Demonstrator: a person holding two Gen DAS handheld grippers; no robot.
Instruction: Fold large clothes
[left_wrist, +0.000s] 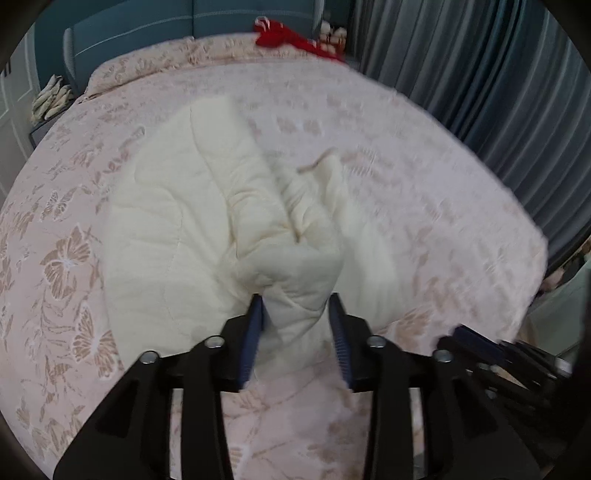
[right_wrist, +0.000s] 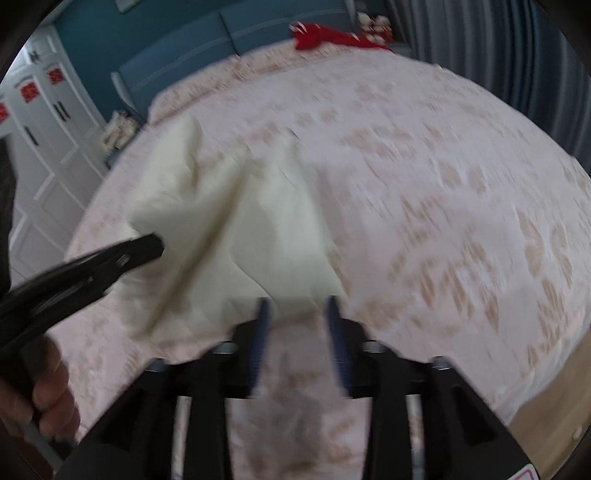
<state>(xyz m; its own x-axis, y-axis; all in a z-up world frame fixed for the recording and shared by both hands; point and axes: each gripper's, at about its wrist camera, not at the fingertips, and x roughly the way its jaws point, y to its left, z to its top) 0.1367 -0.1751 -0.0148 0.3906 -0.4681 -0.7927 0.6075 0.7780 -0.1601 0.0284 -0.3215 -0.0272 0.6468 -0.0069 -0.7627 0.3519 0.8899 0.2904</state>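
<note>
Jaws of the left gripper (left_wrist: 298, 301) stand partly apart in the left wrist view, with a puffy fold of the cream quilted padded garment (left_wrist: 207, 206) bulging up between the two blue pads; the fabric fills the gap and touches the left pad, but whether the pads are pressing on it I cannot tell. That garment lies crumpled across the middle of the bed, on a pale pink bedspread with tan butterfly and flower print (left_wrist: 424, 177), its bulk spreading to the left and far side of the gripper. A bright red cloth (left_wrist: 284, 35) sits at the far edge of the bed by the teal padded headboard (left_wrist: 207, 22), and grey pleated curtains (left_wrist: 480, 81) hang along the right. The right gripper (left_wrist: 491, 350) shows as a blurred black shape low at the right.

In the right wrist view, much blurred, the right gripper (right_wrist: 298, 306) has its jaws partly apart, the near edge of the cream garment (right_wrist: 258, 221) just at the fingertips, and only bedspread (right_wrist: 443, 184) showing between the pads lower down. The left gripper (right_wrist: 110, 258) reaches in from the left with its tip against the garment, and a hand (right_wrist: 48, 387) grips its handle at the lower left. White panelled wardrobe doors (right_wrist: 48, 129) stand far left
</note>
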